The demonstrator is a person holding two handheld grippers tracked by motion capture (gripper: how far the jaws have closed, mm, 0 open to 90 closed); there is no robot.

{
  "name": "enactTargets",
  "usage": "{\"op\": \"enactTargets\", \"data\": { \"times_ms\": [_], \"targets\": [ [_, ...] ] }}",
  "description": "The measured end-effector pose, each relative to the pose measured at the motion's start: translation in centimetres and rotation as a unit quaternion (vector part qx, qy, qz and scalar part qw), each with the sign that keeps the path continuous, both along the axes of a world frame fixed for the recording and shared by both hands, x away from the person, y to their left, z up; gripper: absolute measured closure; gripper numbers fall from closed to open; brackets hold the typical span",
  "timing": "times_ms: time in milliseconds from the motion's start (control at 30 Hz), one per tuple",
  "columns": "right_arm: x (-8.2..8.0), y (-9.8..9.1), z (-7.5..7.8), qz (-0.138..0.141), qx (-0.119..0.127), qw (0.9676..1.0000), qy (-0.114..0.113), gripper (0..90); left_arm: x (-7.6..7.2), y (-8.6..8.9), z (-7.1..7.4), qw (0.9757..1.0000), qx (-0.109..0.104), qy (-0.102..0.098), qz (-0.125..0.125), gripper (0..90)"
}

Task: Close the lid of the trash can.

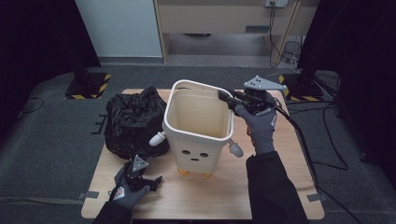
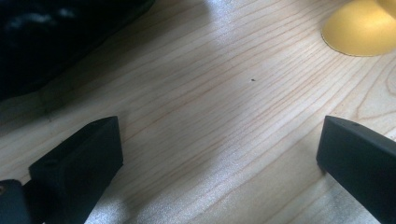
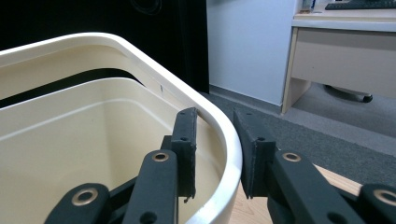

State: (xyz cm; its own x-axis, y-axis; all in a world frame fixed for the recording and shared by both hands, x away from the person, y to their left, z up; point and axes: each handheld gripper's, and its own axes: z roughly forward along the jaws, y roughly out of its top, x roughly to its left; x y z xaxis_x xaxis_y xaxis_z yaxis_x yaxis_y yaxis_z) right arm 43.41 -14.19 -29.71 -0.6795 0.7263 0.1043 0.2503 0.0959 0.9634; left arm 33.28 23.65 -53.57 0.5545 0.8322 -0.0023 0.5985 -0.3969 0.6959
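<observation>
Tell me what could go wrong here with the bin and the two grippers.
The right gripper straddles the white bin's rim with its jaws not clearly pressing, so the bin could slip or tip if lifted now. The left gripper rests open on the table, steadying nothing. The black bag leans against the bin and could shift it.

A pale wooden table (image 1: 280,196) stands on dark grey carpet (image 1: 51,140). Grey tape (image 1: 88,194) holds its near corners to the floor. Black curtains (image 1: 37,37) hang at both sides. Two stand bases edged with yellow and black stripes (image 1: 86,86) sit on the carpet past the table's far corners. Behind is a light wall panel (image 1: 119,28) and a beige desk (image 1: 219,18) with cables (image 1: 285,51) hanging beside it. The light is dim.
</observation>
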Motion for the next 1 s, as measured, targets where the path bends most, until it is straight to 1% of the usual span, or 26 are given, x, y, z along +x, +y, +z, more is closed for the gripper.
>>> {"op": "enactTargets", "data": {
  "times_ms": [67, 200, 300, 400, 433, 500, 533, 600, 633, 700, 800, 867, 933, 967, 1000],
  "targets": [
    [-0.1, 0.0, 0.0, -0.002, 0.001, 1.0, -0.004, 71.4, 0.0, 0.0, 0.0, 1.0, 0.0, 0.0, 0.0, 0.0],
    [-0.3, -0.2, 0.5, -0.004, 0.018, 0.9998, -0.012, 71.8, 0.0, 0.0, 0.0, 1.0, 0.0, 0.0, 0.0, 0.0],
    [-0.4, -0.4, 0.8, -0.006, 0.022, 0.9997, -0.011, 72.1, 0.0, 0.0, 0.0, 1.0, -0.002, 0.0, 0.001, 0.0],
    [-0.4, -0.3, 0.8, -0.007, 0.022, 0.9997, -0.01, 72.1, 0.0, 0.0, 0.0, 1.0, -0.003, -0.001, 0.002, 0.0],
    [-0.4, -0.2, 0.8, -0.007, 0.022, 0.9997, -0.007, 72.0, 0.0, 0.0, 0.0, 1.0, -0.003, -0.001, 0.002, 0.0],
    [-0.4, -0.1, 0.8, -0.006, 0.016, 0.9999, -0.004, 71.9, 0.0, 0.0, 0.0, 1.0, -0.003, -0.001, 0.002, 0.0],
    [-0.4, -0.1, 0.9, -0.006, 0.009, 0.9999, -0.007, 71.8, 0.0, 0.0, 0.0, 1.0, -0.003, -0.001, 0.002, 0.0],
    [-0.4, 0.0, 1.0, -0.007, 0.011, 0.9999, -0.01, 71.2, 0.0, 0.0, 0.0, 1.0, -0.003, -0.001, 0.002, 0.0],
    [-0.4, 0.1, 1.0, -0.006, 0.016, 0.9998, -0.011, 70.4, 0.0, 0.0, 0.0, 1.0, -0.003, -0.001, 0.002, 0.0],
    [-0.3, 0.2, 1.0, -0.007, 0.02, 0.9997, -0.013, 65.5, 0.0, 0.0, 0.0, 1.0, -0.004, -0.001, 0.002, 0.0],
    [-0.3, 0.2, 0.7, -0.012, 0.019, 0.9996, -0.019, 56.5, 0.0, 0.0, 0.0, 1.0, -0.001, 0.0, 0.001, 0.0],
    [-0.2, -0.1, 0.5, -0.018, 0.022, 0.9993, -0.024, 54.0, 0.0, 0.0, 0.0, 1.0, 0.0, 0.0, 0.0, 0.0],
    [-0.3, -0.5, 0.5, -0.028, 0.013, 0.9989, -0.034, 50.4, 0.0, 0.0, 0.0, 1.0, 0.0, 0.0, 0.0, 0.0],
    [-0.4, -0.7, 0.4, -0.03, 0.024, 0.9986, -0.037, 50.4, 0.0, 0.0, 0.0, 1.0, 0.0, 0.0, 0.0, 0.0],
    [-0.5, -1.0, 0.4, -0.034, 0.026, 0.9983, -0.04, 50.4, 0.0, 0.0, 0.0, 1.0, 0.0, 0.0, 0.0, 0.0]
  ]
}}
